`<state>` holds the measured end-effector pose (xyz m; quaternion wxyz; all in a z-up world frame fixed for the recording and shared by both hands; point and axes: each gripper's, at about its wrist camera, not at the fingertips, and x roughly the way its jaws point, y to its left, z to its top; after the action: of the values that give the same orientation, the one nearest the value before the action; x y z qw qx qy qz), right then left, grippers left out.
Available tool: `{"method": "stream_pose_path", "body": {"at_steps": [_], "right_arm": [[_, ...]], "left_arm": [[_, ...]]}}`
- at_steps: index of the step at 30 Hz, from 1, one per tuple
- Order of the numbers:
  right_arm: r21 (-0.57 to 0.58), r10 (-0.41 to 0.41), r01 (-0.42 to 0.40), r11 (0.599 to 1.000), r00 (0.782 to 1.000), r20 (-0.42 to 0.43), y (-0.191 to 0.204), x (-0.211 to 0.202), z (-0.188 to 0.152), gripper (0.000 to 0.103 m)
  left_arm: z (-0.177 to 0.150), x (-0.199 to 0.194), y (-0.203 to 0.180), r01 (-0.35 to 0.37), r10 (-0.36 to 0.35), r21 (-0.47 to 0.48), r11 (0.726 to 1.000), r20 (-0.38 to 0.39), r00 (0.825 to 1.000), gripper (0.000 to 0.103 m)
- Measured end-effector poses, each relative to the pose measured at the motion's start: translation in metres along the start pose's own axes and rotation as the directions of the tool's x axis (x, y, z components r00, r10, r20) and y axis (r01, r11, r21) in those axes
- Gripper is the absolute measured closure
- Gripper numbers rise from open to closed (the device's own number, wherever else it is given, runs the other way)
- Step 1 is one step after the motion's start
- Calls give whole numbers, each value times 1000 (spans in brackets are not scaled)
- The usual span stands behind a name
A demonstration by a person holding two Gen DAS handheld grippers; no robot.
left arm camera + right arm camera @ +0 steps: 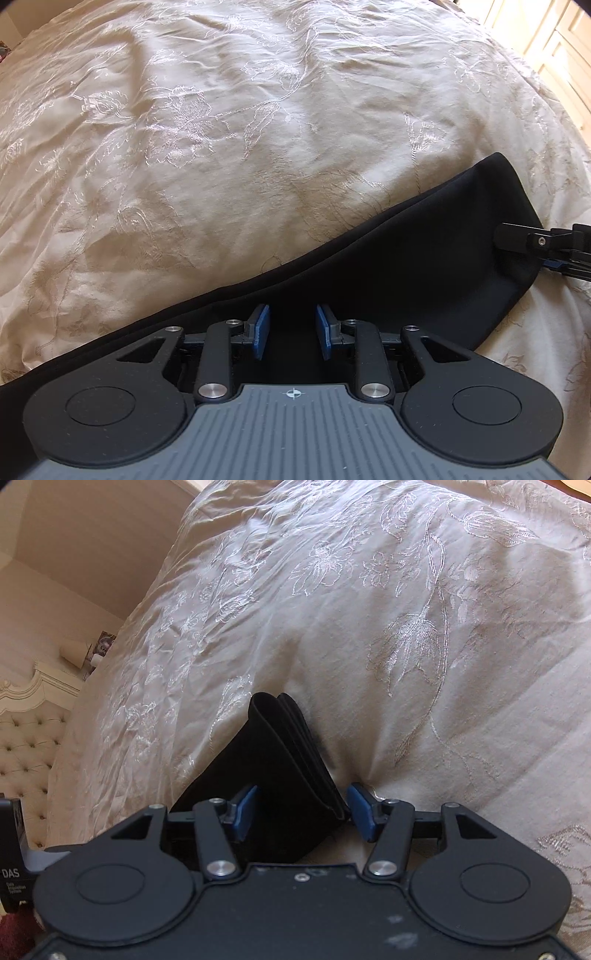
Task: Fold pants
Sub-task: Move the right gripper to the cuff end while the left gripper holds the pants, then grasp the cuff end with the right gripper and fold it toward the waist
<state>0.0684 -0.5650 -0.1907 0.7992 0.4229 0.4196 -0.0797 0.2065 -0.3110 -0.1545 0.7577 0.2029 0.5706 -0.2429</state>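
Observation:
Black pants (406,266) lie in a long folded strip across the cream embroidered bedspread (221,147). My left gripper (292,332) points steeply down onto the strip, its blue pads a little apart with black cloth filling the gap. At the strip's far right end is my right gripper (535,243). In the right wrist view the folded end of the pants (280,760) shows several stacked layers between the wide-apart pads of my right gripper (304,812). The right-hand pad stands clear of the cloth.
The bedspread (406,627) is wrinkled and soft all around the pants. A tufted headboard (26,738) and a bedside lamp (74,651) are at the far left. Pale cupboard fronts (561,44) stand past the bed's right edge.

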Motion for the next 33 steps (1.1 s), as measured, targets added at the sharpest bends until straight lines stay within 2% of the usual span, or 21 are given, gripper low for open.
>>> {"method": "stream_pose_path", "body": {"at_steps": [1,2,3,6,8,12,15,17,19,21,22,24,25,27,30,33], "right_arm": [[-16,-6,5,1000,1000,-2,1,-2,0,53],[-25,-5,4,1000,1000,-7,3,-4,-1,70],[-17,7,-7,1000,1000,-13,4,-7,-3,81],[-26,-10,11,1000,1000,21,18,-16,-3,82],[-35,-13,15,999,998,56,31,-29,-2,82],[-37,13,-10,999,995,97,52,-53,0,82],[-94,2,9,996,993,118,69,-65,2,82],[-109,-6,20,994,993,118,77,-70,3,82],[-114,-20,34,993,992,121,84,-73,4,82],[-127,-34,51,991,991,128,91,-76,2,82],[-132,-39,56,990,990,134,95,-79,-1,82],[-145,-44,65,987,988,145,107,-83,-5,82],[-155,-40,63,986,989,143,113,-84,-6,82],[-181,-56,83,980,987,153,129,-87,-11,82],[-221,-71,112,969,980,184,154,-95,-18,82],[-263,-82,138,955,973,216,183,-104,-29,82]], "left_arm": [[1,0,0,1,-1,0,1000,-1,1000,76],[2,-1,0,4,-4,0,1000,-3,1000,76],[3,-2,1,8,-8,1,1000,-4,1000,76],[3,-8,5,13,-13,-5,1000,4,1000,76],[1,-17,12,-22,22,-26,999,28,999,76],[-14,-25,39,-88,98,-146,985,64,993,76],[-27,-31,61,-97,122,-256,962,85,989,76],[-37,-41,67,-92,133,-290,953,127,983,76],[-46,-51,65,-76,127,-280,957,168,978,76],[-51,-54,58,-68,112,-241,968,177,978,76],[-50,-48,54,-56,90,-208,976,158,983,76],[-45,-23,42,-24,26,-93,995,24,999,76],[-45,-16,33,-55,55,-17,998,1,999,76],[-46,-21,27,-84,82,46,995,39,996,76],[-50,-42,47,-33,36,-61,998,53,998,76],[-63,-63,76,-47,57,-155,987,59,997,76]]}}
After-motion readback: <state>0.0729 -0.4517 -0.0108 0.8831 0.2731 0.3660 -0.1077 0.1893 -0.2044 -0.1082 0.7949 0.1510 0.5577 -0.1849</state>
